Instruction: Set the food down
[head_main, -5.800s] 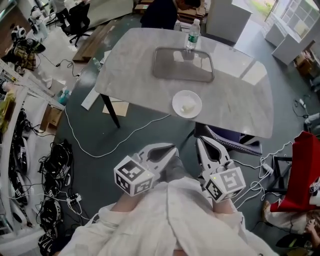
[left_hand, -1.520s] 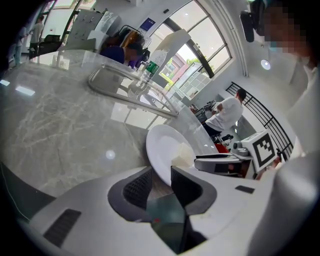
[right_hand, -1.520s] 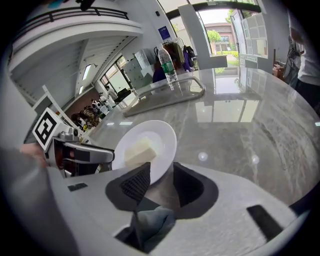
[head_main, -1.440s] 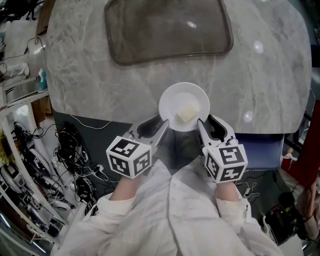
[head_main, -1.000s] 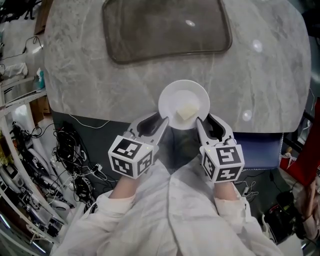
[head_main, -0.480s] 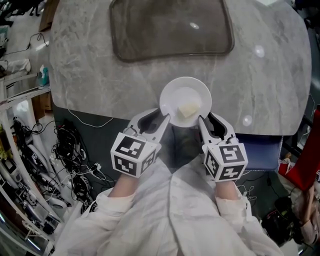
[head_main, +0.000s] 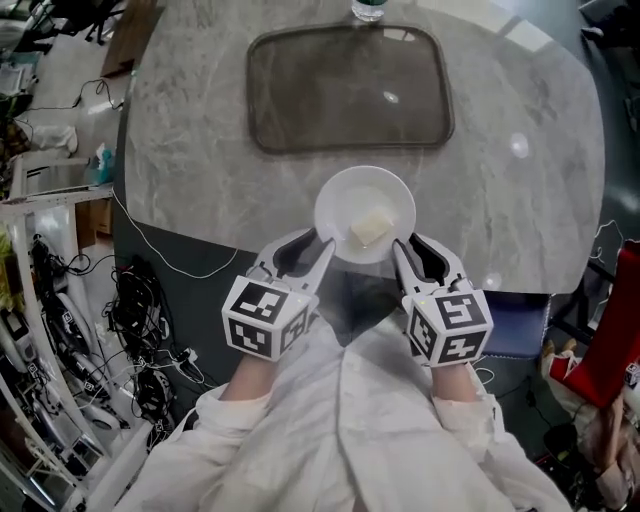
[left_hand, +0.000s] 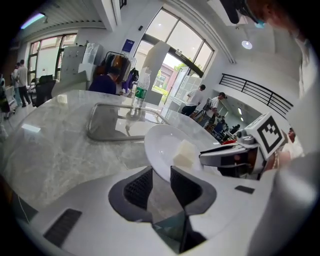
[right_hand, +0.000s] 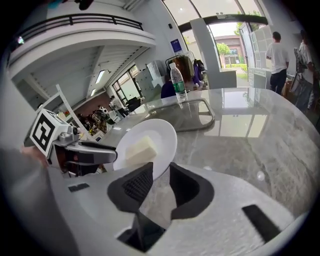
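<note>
Counter (head_main: 200, 150), near edge: plate (head_main: 345, 200) with food (head_main: 371, 229) had lifted clear, left gripper (head_main: 322, 243) jaws clamped on its rim, right gripper (head_main: 398, 247) jaws just closing tighter on it; set-down pending.

Right gripper (right_hand: 160, 173) jaws just closing on white plate (right_hand: 163, 132) rim; pale food block (right_hand: 138, 149) on plate.

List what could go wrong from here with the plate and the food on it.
1. The left gripper and right gripper pinch only opposite bits of the rim of the plate, the right jaws having just been closing on it; a slip could drop it by the edge of the table.
2. The plate looks tilted in both gripper views, so the loose food might slide off.
3. A careless push forward could knock the tray or bottle.
</note>
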